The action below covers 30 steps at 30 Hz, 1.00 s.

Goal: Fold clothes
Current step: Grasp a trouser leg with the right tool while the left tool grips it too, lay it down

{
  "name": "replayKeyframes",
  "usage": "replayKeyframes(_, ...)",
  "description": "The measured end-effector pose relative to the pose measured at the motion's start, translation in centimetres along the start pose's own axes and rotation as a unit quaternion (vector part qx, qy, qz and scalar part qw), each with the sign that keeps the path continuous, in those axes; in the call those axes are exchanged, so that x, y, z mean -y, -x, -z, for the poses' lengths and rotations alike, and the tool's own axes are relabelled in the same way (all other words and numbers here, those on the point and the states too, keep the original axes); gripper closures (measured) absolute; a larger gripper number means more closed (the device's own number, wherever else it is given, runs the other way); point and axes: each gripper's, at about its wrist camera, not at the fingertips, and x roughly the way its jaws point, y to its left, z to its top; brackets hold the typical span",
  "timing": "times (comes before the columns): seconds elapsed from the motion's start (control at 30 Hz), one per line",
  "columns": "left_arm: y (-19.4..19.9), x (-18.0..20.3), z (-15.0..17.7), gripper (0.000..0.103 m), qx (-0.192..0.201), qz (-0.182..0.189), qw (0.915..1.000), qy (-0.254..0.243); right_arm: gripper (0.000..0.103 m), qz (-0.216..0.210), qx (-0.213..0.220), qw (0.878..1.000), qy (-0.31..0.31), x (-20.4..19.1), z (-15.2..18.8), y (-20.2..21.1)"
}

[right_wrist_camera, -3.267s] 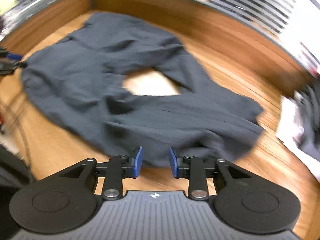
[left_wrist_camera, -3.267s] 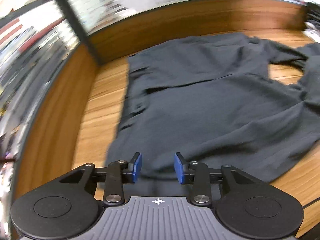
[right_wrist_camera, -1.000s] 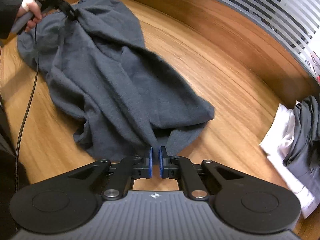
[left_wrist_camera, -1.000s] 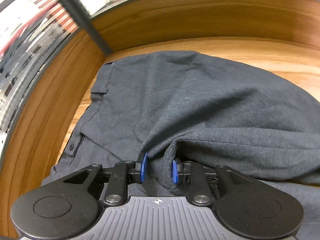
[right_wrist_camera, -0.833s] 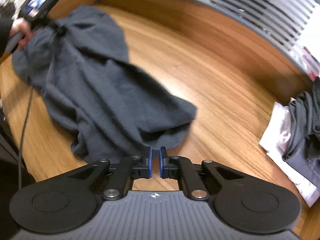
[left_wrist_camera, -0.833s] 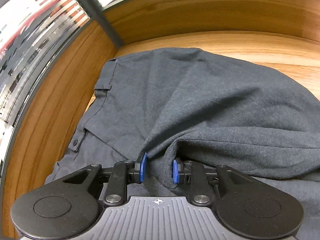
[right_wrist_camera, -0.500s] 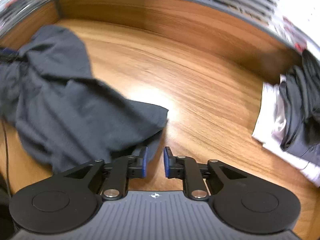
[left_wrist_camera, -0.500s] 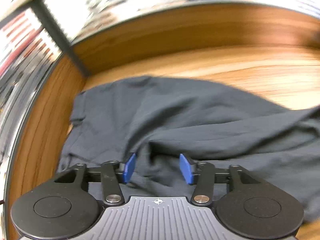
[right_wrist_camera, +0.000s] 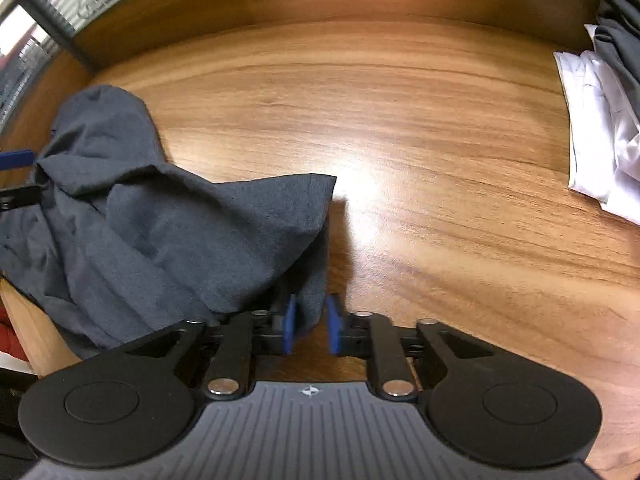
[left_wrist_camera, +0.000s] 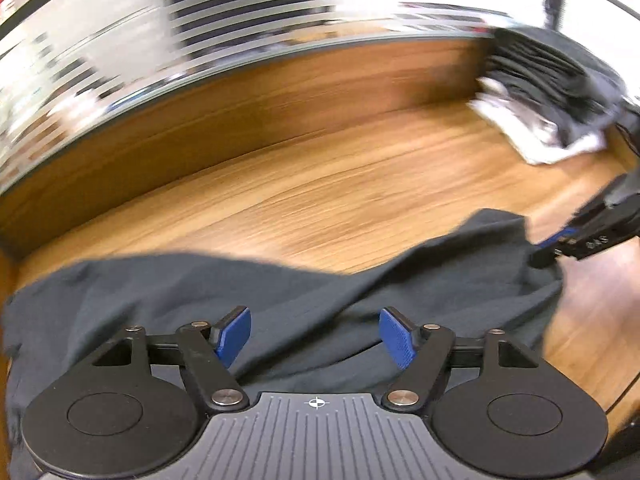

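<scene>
Fingers of the left gripper [left_wrist_camera: 315, 336] are spreading above the grey garment [right_wrist_camera: 168, 224]; right gripper [right_wrist_camera: 311, 324] fingers closing on its corner.

One dark grey garment [right_wrist_camera: 168, 220] is lying spread on one wooden table [right_wrist_camera: 400, 128]. Two grippers are showing: the left gripper [left_wrist_camera: 315, 336] and the right gripper [right_wrist_camera: 310, 324], each carrying two blue pads [left_wrist_camera: 234, 334]. One pile of clothes [right_wrist_camera: 600, 112] is sitting at the table's edge, with grey and white pieces too bunched to count.
</scene>
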Motion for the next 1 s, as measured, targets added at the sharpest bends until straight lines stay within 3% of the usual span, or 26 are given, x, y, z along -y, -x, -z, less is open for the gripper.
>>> replayKeyframes(0.23,-2.8,5.1,-2.0,0.013,0.027,0.060,0.9911,-0.116,0.100,0.009,0.059,0.997,-0.050,-1.5,1.9,3.0)
replayKeyframes(0.47,-4.5,8.8,-2.2,0.012,0.034,0.106,0.9762,-0.186,0.100,0.015,0.100,0.991,-0.086,-3.6,4.2,5.6)
replayKeyframes(0.67,-4.4,10.7,-1.8,0.012,0.048,0.135,0.9660,-0.215,0.101,0.026,0.125,0.984,-0.121,-5.1,5.9,6.4)
replayKeyframes(0.73,-4.4,11.2,-1.5,0.021,0.057,0.115,0.9658,-0.225,0.101,0.029,0.135,0.982,-0.130,-5.5,6.4,6.7)
replayKeyframes(0.77,-4.5,11.2,-1.4,0.043,0.058,0.106,0.9663,-0.227,0.101,0.030,0.140,0.980,-0.135,-5.7,6.7,6.8)
replayKeyframes(0.8,-4.6,11.1,-1.3,0.071,0.054,0.102,0.9673,-0.226,0.101,0.033,0.144,0.979,-0.137,-6.0,6.9,7.0)
replayKeyframes(0.87,-4.7,10.4,-1.5,0.095,0.041,0.105,0.9711,-0.210,0.101,0.043,0.152,0.977,-0.141,-6.4,7.3,7.3)
replayKeyframes(1.0,-3.6,8.1,-2.0,0.097,0.062,0.078,0.9788,-0.179,0.101,0.064,0.169,0.972,-0.151,-7.0,8.1,8.3)
